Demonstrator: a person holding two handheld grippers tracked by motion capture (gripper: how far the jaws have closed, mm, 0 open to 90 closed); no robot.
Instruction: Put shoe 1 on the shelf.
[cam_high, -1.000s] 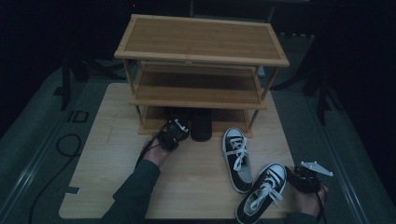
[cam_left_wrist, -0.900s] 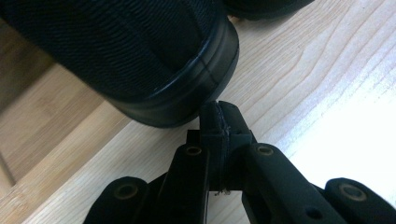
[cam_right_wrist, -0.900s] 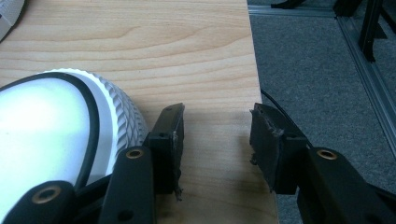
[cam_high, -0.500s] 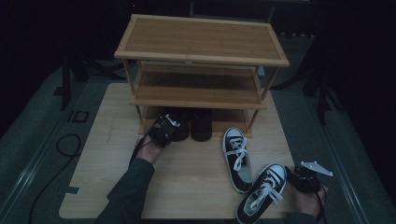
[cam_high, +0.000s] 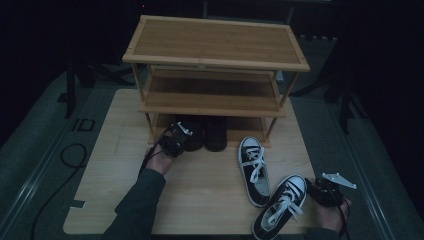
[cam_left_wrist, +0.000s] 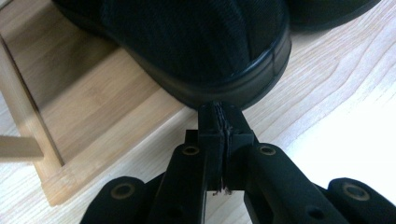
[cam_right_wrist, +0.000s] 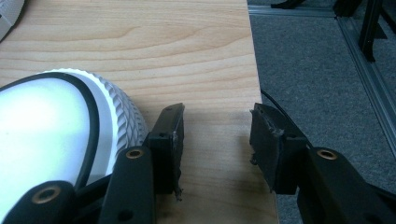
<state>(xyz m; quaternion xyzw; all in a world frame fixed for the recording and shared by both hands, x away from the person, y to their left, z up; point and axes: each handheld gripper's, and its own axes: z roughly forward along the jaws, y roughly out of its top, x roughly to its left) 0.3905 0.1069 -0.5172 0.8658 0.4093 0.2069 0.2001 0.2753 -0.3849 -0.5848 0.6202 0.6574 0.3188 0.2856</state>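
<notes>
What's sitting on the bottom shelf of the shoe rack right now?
Two black shoes sit side by side on the shoe rack's bottom shelf, one end facing out. The middle shelf covers their far ends, so anything behind them is hidden.

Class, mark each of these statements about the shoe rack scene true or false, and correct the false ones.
1. Two black shoes sit on the rack's bottom shelf. True.
2. The left hand-held gripper is wide open. False: its jaws are shut, at a black shoe's toe.
3. Two black-and-white sneakers lie on the board. True.
4. The right hand-held gripper clamps a sneaker. False: it is open, beside a sneaker's toe.
5. The top shelf holds shoes. False: it is bare.
</notes>
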